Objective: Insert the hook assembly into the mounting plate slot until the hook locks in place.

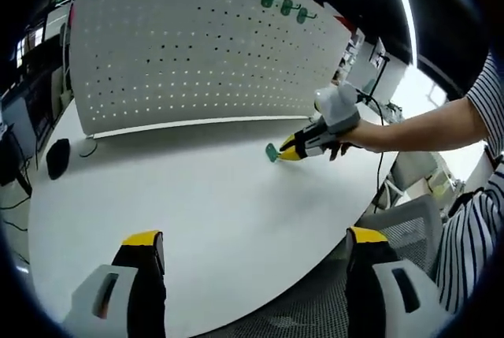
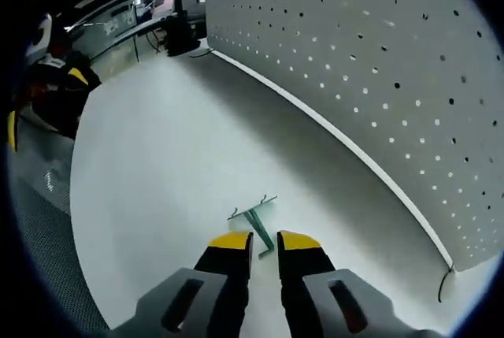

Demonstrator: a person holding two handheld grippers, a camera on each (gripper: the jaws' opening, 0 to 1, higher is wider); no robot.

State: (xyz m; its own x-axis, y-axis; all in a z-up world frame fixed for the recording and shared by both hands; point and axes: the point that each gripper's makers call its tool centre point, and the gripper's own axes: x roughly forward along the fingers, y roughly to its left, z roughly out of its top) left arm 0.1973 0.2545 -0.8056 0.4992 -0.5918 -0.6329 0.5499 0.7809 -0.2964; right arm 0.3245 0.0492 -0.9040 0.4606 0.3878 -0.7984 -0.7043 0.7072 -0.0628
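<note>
Right gripper (image 2: 264, 247) jaws pinched on green hook (image 2: 258, 224), stem along jaws, pegboard (image 2: 378, 62) to its right. Left gripper (image 1: 256, 243) jaws wide, empty, far off.

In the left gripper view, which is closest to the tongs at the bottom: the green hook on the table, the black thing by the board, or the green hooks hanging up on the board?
1. Green hook on the table, middle right, at the other tongs' tips.
2. Black object, far left on the table, beside the pegboard; close to the first, hard to call.
3. Hanging green hooks, top of the pegboard, farthest.
</note>
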